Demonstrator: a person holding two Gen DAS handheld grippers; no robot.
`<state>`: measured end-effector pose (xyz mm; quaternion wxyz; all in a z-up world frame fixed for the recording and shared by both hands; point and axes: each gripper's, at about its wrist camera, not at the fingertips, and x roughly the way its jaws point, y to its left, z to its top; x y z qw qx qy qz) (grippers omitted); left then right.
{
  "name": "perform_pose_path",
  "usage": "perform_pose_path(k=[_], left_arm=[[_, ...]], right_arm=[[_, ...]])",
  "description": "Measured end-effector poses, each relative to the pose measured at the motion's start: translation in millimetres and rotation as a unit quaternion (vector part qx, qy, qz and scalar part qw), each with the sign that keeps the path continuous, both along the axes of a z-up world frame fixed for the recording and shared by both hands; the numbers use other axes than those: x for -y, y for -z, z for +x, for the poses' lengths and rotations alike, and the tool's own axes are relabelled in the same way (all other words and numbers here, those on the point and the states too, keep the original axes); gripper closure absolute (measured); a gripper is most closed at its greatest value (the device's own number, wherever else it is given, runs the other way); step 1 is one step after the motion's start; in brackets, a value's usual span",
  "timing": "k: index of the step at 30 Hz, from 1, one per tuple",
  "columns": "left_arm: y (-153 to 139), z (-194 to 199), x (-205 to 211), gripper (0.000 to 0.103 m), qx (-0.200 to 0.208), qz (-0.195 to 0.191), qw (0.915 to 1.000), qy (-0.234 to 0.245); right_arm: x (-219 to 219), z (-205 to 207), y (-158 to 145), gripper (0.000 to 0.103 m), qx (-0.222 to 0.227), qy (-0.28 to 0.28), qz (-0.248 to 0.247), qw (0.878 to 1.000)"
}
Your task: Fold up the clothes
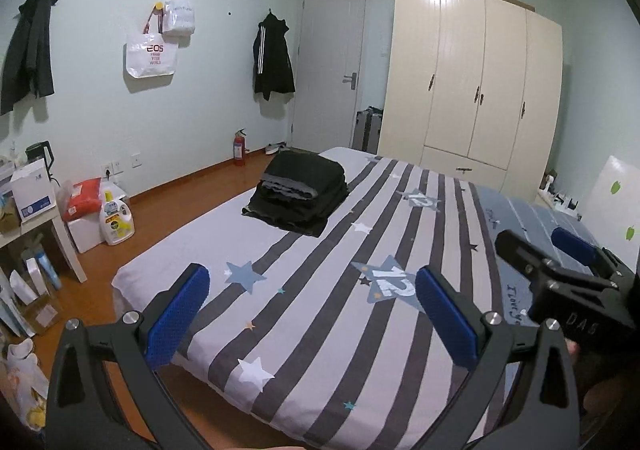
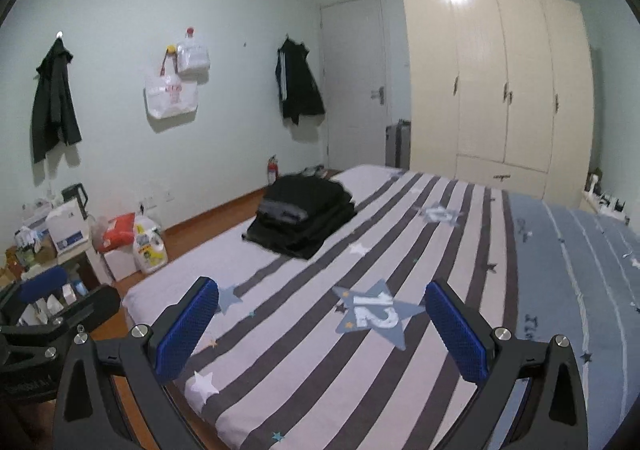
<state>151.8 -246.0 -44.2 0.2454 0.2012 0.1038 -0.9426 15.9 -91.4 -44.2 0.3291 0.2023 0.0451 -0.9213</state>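
A stack of folded dark clothes (image 1: 298, 192) sits on the striped bed (image 1: 320, 330) near its far left edge; it also shows in the right wrist view (image 2: 302, 215). My left gripper (image 1: 312, 314) is open and empty, held above the near part of the bed. My right gripper (image 2: 322, 326) is open and empty, also above the near part of the bed. The right gripper shows at the right of the left wrist view (image 1: 568, 270). The left gripper shows at the left of the right wrist view (image 2: 52, 314). Both are well short of the stack.
A cream wardrobe (image 1: 476, 82) stands behind the bed, with a door (image 1: 332, 62) to its left. Dark jackets (image 1: 272, 58) and bags (image 1: 152, 54) hang on the wall. A side table (image 1: 36, 218), detergent bottle (image 1: 116, 218) and fire extinguisher (image 1: 239, 148) stand left of the bed.
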Motion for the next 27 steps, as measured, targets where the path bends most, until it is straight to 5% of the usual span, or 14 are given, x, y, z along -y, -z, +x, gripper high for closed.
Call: perform_pose_path(k=[27], left_arm=[[-26.8,-6.5,-17.4,0.001,-0.01,-0.018,0.9997,0.012]], right_arm=[[-24.0,3.6,-25.6,0.001,-0.01,0.009,-0.014,1.0]])
